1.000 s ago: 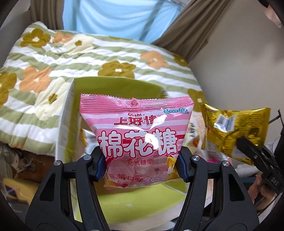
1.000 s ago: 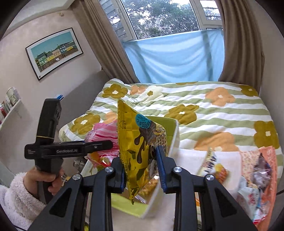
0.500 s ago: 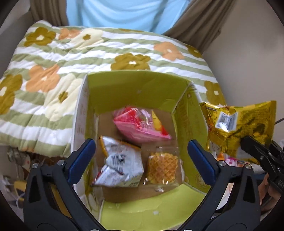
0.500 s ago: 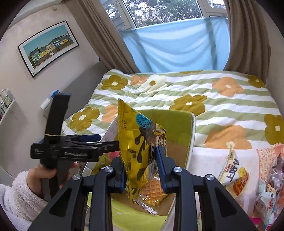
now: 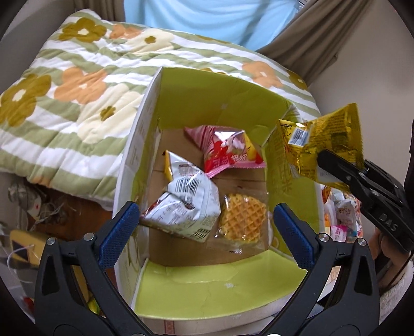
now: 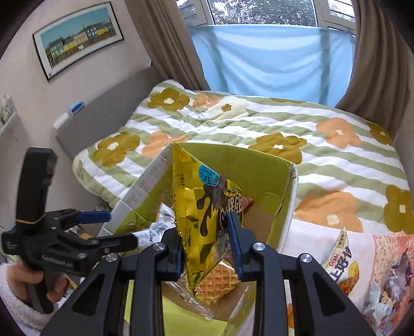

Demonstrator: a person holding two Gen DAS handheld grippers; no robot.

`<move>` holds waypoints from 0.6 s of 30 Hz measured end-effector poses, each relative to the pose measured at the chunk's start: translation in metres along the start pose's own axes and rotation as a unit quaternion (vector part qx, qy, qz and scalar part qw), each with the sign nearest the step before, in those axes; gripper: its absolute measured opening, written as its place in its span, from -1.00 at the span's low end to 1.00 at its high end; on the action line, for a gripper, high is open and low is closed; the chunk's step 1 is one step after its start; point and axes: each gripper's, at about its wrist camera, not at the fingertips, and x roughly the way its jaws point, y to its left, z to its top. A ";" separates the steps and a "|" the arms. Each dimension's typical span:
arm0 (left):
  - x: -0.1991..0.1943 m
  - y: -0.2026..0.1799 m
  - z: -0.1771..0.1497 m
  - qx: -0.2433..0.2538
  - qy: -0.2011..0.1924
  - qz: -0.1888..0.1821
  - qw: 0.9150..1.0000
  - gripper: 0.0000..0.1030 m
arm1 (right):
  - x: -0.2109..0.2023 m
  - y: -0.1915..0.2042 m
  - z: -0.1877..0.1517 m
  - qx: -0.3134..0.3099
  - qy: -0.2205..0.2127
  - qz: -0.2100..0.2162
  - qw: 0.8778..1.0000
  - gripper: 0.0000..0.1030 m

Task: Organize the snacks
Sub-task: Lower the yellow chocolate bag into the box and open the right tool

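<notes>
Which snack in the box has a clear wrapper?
The round waffle, at the box's near right; the silver packet and pink bag are opaque.

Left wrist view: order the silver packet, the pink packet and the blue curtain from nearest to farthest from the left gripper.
1. Silver packet, in the box just beyond the left gripper.
2. Pink packet, deeper in the box.
3. Blue curtain, beyond the bed.
</notes>
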 end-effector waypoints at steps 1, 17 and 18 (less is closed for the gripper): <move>-0.001 0.000 -0.001 0.001 -0.001 0.003 1.000 0.99 | 0.003 0.001 0.000 -0.007 0.003 -0.010 1.000 -0.48; -0.028 0.000 -0.024 0.022 -0.022 0.021 0.999 0.99 | 0.004 0.007 -0.018 0.015 0.009 -0.023 1.000 0.88; -0.030 0.001 -0.026 0.022 -0.023 0.020 0.999 0.99 | 0.003 0.007 -0.020 0.017 0.007 -0.023 1.000 0.88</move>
